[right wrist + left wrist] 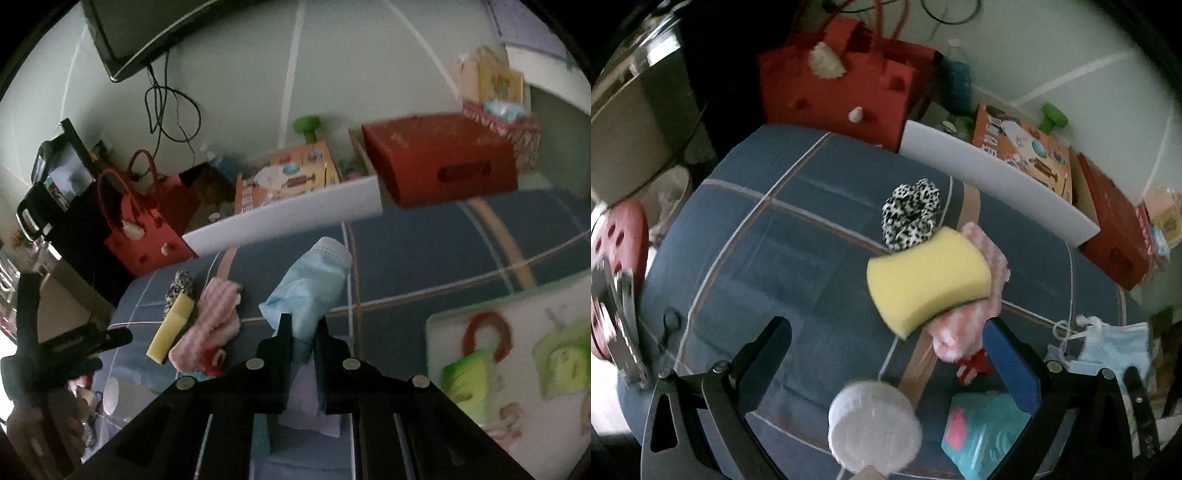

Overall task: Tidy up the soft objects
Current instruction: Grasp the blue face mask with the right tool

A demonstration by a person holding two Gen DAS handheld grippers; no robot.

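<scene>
A bed covered in a blue bedspread with pale and brown crossing stripes is carrying the things. A pale green wall with white lines is standing behind it, with a dark screen mounted high and black cables hanging below.

Along the bed's far edge a long white board is lying, and beyond it are sitting an orange picture box, a green dumbbell, a red carton and, toward the far left corner, a red felt bag with pom-poms.

Near the middle of the bed a yellow sponge is resting on a pink-and-white striped cloth, with a black-and-white leopard-print scrunchie just beside them on the far side. Toward the near edge are lying a white round pack and a teal packet.

The left gripper is hovering over the bedspread with its jaws standing wide apart and empty. The right gripper is pinching a light blue face mask between closed jaws, the mask hanging forward off the tips, above the bedspread. A picture-printed item is lying at the right in the right wrist view.
</scene>
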